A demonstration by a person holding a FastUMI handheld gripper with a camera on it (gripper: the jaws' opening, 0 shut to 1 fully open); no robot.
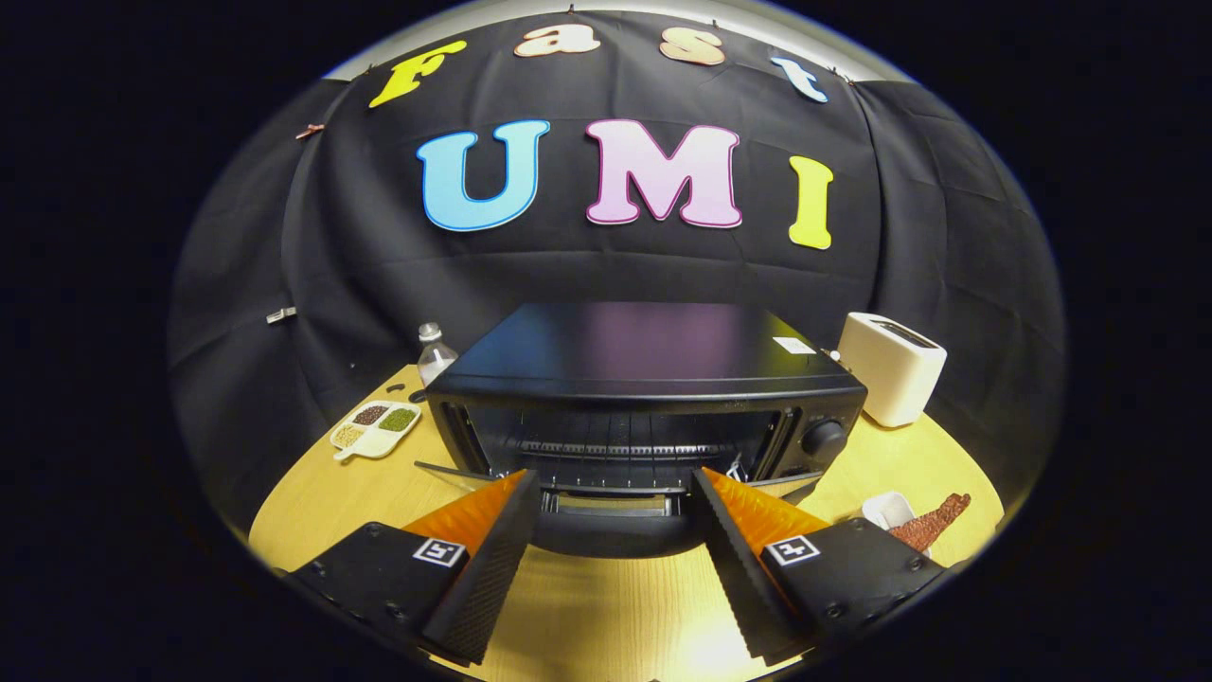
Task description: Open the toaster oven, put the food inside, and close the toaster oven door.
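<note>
Toaster oven [644,379] sits mid-desk, door [606,526] already dropped flat toward the gripper [615,502], cavity and wire rack [615,450] exposed. Jaws are apart and empty, straddling the lowered door's front edge, nothing between them. Food, my read: the brown ridged piece [933,523] lying on a small white dish [885,509] right of the door, near the right finger. Placed there so it's one short swing into the cavity.

Room: desk [606,616] bare ahead of the door. Right side is tighter: control knob [824,438], dish, and white toaster [890,367] behind. Left has the divided snack tray [376,428] and a water bottle [434,352], both well clear. Watch the door edge on approach.
</note>
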